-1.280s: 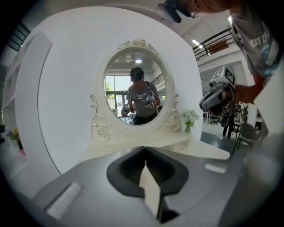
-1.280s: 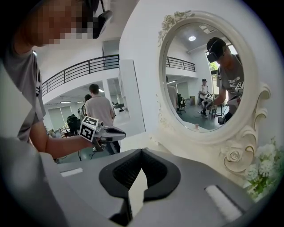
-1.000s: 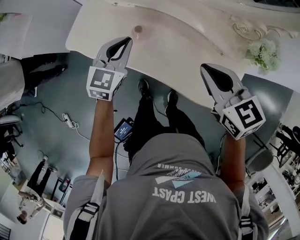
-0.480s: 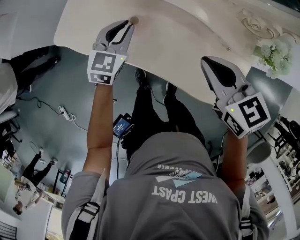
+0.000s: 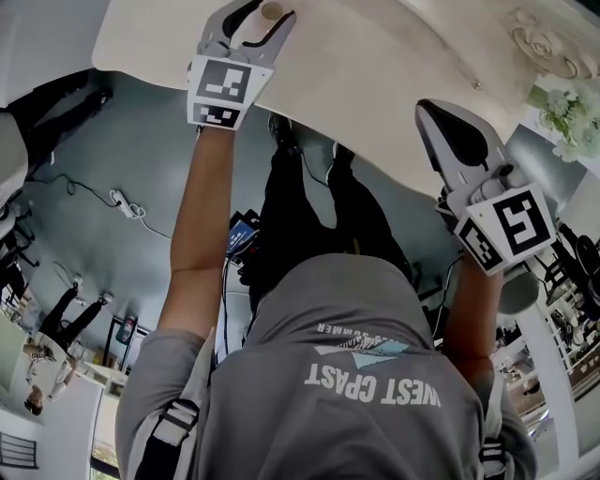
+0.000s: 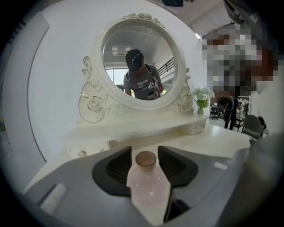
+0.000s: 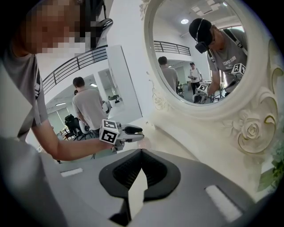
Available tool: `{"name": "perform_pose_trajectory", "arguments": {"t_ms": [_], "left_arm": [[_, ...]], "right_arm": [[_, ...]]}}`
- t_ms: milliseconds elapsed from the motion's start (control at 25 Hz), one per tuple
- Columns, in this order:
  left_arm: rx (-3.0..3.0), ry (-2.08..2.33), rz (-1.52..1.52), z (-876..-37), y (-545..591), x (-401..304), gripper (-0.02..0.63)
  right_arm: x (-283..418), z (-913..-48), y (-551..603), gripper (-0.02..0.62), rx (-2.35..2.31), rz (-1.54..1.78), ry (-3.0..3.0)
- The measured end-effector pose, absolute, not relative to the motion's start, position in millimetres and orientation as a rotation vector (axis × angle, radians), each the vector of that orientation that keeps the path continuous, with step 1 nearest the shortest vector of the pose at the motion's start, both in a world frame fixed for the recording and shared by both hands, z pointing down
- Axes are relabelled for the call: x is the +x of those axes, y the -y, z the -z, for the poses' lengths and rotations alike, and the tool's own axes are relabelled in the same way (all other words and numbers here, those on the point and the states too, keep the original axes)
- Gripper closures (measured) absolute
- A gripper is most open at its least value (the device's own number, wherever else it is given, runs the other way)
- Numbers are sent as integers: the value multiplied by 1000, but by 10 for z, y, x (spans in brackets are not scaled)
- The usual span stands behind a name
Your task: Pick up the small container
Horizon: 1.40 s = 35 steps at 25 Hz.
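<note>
The small container (image 5: 273, 11), a pale pink bottle (image 6: 147, 181) with a brown round cap, stands on the white dressing table (image 5: 375, 84) near its left end. My left gripper (image 5: 270, 9) reaches over the table edge with the bottle between its jaws. The jaws are opening, and in the left gripper view a gap shows on each side of the cap between the dark pads (image 6: 116, 166). My right gripper (image 5: 424, 109) hovers by the table's near edge, shut, its tips meeting (image 7: 141, 151) with nothing in them.
An oval mirror (image 6: 137, 66) in an ornate white frame rises at the back of the table, with a raised shelf (image 6: 133, 128) below it. A small vase of pale flowers (image 5: 561, 105) stands at the right end. Other people (image 7: 91, 106) stand in the room behind.
My left gripper has moved forward from the table edge up to the bottle, and its jaws have spread around it. The right gripper has barely moved.
</note>
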<state>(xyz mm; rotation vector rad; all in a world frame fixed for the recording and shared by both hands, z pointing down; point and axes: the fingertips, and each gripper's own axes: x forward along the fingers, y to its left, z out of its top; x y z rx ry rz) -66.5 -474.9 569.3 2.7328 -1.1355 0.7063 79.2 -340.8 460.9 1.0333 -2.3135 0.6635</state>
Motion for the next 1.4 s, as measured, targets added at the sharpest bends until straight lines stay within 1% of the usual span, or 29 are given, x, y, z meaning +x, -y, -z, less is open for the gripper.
{"name": "perform_pose_trajectory", "arguments": {"t_ms": [240,440,520,680,880,1080,1400], "left_arm": [[2751,1138,-705,-5820,4849,-562,420],[2755,1123,-707,-5968,4918,-582,454],[2765,1113,-674,-5967,4943,-564,483],[2748,1112,-632,-5994,4930,-552,498],[2766,1086,-679,-5975,4832,-504,500],[2794,1070,-675,-5798,4720,-526,500],[2853,1046,-698,-5195,4526,-552,500]], "right_arm": [[818,-4704,3374,594,1028,-677,2300],[755,-4750,3357,594,1028,-680,2294],[749,-4740,3360,594,1031,-680,2290],[766,-4760,3313,594,1039,-678,2286],[786,-4683,3289,594,1049,-662,2297],[773,-4615,3299,594,1060,-638,2318],[770,-4291,3327,594,1077,-576,2375]]}}
